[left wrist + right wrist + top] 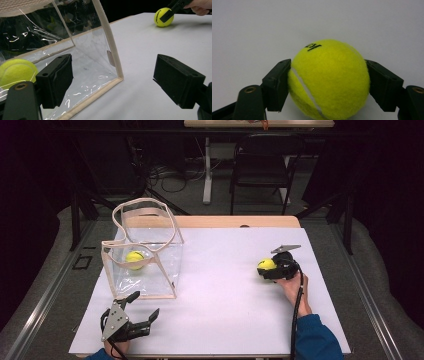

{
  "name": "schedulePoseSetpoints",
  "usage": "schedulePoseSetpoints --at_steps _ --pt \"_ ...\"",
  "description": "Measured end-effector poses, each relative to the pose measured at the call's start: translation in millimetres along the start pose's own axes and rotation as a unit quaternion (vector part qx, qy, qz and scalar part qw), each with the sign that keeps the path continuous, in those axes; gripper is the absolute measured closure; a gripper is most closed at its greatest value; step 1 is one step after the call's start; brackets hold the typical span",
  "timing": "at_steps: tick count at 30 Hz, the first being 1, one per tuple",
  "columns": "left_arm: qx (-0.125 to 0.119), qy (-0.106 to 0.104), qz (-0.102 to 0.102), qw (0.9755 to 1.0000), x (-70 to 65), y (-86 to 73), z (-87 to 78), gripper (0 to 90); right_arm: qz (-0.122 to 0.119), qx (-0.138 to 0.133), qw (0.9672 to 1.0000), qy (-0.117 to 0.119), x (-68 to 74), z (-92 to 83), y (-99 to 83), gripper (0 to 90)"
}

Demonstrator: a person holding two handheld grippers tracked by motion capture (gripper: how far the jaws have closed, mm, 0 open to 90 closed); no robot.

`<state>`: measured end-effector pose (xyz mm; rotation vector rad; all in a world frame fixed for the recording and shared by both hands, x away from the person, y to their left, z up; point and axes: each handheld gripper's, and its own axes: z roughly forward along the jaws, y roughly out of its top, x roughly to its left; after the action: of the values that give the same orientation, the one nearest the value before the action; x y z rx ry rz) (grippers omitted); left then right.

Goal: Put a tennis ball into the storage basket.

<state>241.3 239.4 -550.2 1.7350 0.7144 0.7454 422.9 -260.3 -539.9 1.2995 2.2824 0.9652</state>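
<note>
Right tool (328, 82) clamped on tennis ball (329, 80)

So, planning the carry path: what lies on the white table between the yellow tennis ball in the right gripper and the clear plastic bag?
Nothing: in the high view, bare white table separates the yellow tennis ball from the clear plastic bag.

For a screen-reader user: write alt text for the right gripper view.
The right tool is shut on a yellow tennis ball, one black jaw pressing each side. The ball bears a white seam and small black print, and sits on a plain white table.
</note>
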Motion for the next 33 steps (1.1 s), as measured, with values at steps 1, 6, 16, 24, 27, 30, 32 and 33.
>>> schedulePoseSetpoints --at_steps 1,6,16,24,27,30,32,33 --pt "0.000 0.000 -0.001 1.0000 0.1 -0.2 0.3 15.8 0.002 -0.001 1.0000 0.000 0.3 0.0 0.0 25.7" --pt "0.000 0.000 0.001 1.0000 0.6 -0.1 -0.4 15.8 0.004 -0.013 0.9999 -0.004 0.8 -3.7 0.9 26.0" --pt "0.000 0.001 0.002 1.0000 0.5 0.2 -0.8 15.8 -0.011 -0.021 0.9997 -0.008 9.9 -12.5 6.2 26.0" --pt "0.000 0.002 0.002 1.0000 0.3 0.2 -0.9 15.8 -0.021 -0.022 0.9996 0.001 17.2 -16.4 10.5 26.1" --pt "-0.001 0.001 0.002 1.0000 0.1 0.4 -1.1 15.8 -0.025 -0.019 0.9995 0.001 19.5 -17.3 11.4 26.1" --pt "-0.001 0.001 0.002 1.0000 0.1 0.4 -1.1 15.8 -0.026 -0.021 0.9994 0.003 20.1 -17.3 11.7 26.1" --pt "-0.001 0.001 0.002 1.0000 0.1 0.4 -1.1 15.8 -0.026 -0.021 0.9994 0.003 20.1 -17.3 11.7 26.1" --pt "0.000 0.001 0.001 1.0000 0.1 0.3 -0.5 15.8 -0.026 -0.021 0.9994 0.003 20.1 -17.3 11.7 26.1"
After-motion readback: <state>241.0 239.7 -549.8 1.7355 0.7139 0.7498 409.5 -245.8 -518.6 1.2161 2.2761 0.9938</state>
